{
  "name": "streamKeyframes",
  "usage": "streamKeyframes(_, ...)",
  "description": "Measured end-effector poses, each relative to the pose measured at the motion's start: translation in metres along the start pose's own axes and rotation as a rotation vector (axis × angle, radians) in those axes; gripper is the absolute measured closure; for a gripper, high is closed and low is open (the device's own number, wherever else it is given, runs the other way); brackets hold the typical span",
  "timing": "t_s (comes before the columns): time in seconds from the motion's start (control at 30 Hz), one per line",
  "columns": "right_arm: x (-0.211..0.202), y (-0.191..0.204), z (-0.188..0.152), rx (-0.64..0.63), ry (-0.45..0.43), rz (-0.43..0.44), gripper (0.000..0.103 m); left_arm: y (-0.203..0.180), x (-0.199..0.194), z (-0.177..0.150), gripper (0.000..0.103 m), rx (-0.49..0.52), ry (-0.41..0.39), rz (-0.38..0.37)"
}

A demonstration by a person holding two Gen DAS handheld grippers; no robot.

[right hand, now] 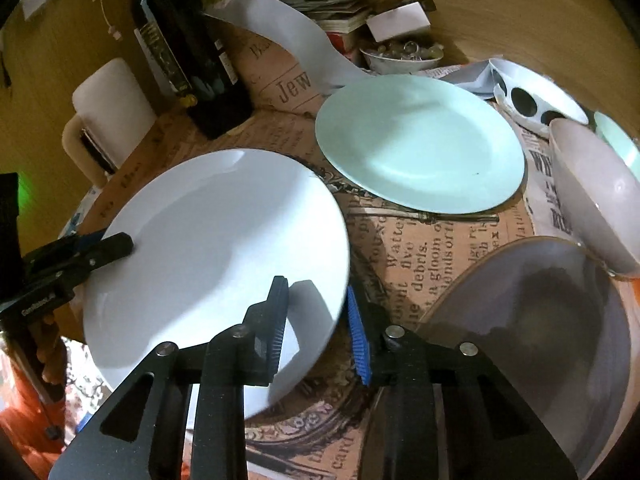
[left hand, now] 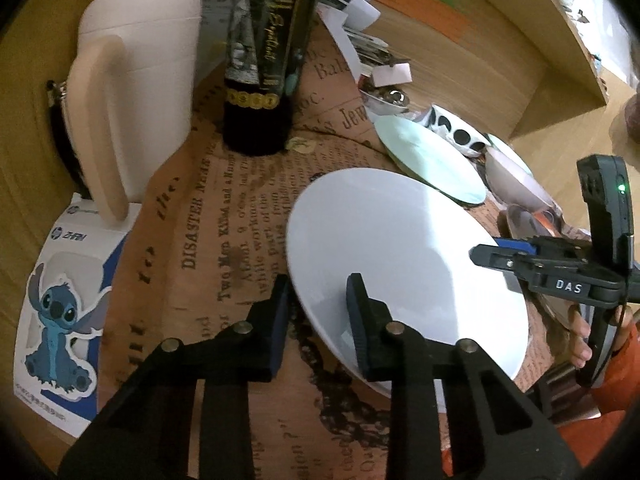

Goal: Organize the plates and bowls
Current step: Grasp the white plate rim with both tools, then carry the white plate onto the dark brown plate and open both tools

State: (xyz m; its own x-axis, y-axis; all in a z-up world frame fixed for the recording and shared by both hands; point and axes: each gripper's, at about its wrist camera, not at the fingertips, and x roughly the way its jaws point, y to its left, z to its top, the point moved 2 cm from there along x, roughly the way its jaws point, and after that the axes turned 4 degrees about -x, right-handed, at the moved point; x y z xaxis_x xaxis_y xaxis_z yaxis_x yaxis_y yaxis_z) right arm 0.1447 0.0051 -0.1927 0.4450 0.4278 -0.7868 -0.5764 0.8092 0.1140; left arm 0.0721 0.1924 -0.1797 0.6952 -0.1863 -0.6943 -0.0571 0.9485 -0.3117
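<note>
**Both grippers on the white plate's rim**

Nearest the left wrist camera, the left gripper point(left hand: 320, 296) had narrow jaws straddling the near edge of the white plate point(left hand: 400, 248), one finger above its glossy face and one beneath; the pads seemed to pinch the rim. From the right wrist, the right gripper point(right hand: 318, 320) straddled the opposite edge of that plate point(right hand: 216, 240) the same way, blue ribbed pads close to the rim, though contact was unclear.

Only the right view showed the large smooth grey bowl point(right hand: 528, 320) beside its gripper and the whole round mint plate point(right hand: 420, 140) lying flat beyond. Only the left view showed the cartoon sticker box point(left hand: 60, 312) and, farther off, the matte white jug point(left hand: 136, 88). The dark bottle point(left hand: 264, 60) stood behind, on the newspaper-print cloth point(left hand: 224, 240) covering the worktop.
</note>
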Motion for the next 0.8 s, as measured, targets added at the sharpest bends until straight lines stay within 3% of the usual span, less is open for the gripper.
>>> streamKeyframes(0.17, 0.001, -0.002, 0.001, -0.001, 0.007, 0.005, 0.071, -0.005, 0.000, -0.001, 0.076, 0.014, 0.001, 0.008)
streamKeyframes(0.4, -0.007, 0.002, -0.006, 0.017, -0.064, -0.010, 0.073, -0.008, -0.002, 0.001, 0.076, -0.004, -0.001, 0.045)
streamKeyframes(0.8, -0.024, -0.001, -0.001, 0.063, -0.152, -0.006, 0.073, -0.015, -0.015, 0.009, 0.076, -0.034, -0.055, 0.023)
